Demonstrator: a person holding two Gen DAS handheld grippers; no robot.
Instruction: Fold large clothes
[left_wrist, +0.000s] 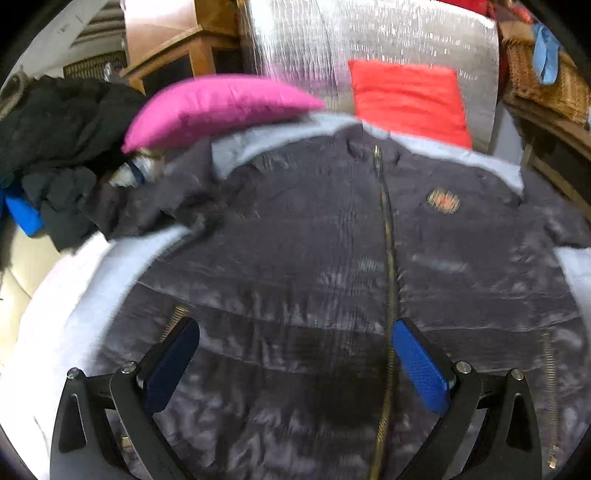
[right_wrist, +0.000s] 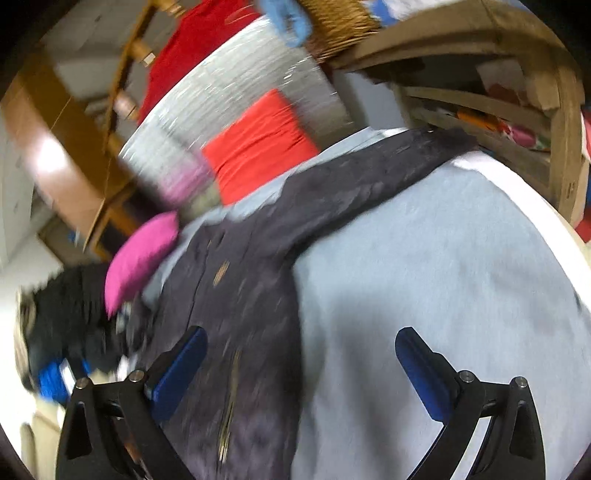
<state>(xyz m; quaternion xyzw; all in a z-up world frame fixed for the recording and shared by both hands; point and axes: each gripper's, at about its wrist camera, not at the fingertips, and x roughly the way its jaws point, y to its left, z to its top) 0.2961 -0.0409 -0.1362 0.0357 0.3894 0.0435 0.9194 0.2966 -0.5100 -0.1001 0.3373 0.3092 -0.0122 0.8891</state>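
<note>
Left gripper (left_wrist: 295, 354): jaws spread wide, holding nothing, low in the frame above the jacket (left_wrist: 314, 229). The jacket lies front-up, zipped, across the frame centre on a pale blue sheet (left_wrist: 92, 295). Right gripper (right_wrist: 299, 365): jaws spread wide, empty, over the jacket hem and bare sheet. Beyond: dark clothes pile (left_wrist: 62, 122) upper left, pink cushion (left_wrist: 218, 103), red cushion (left_wrist: 410, 96) top centre.
</note>
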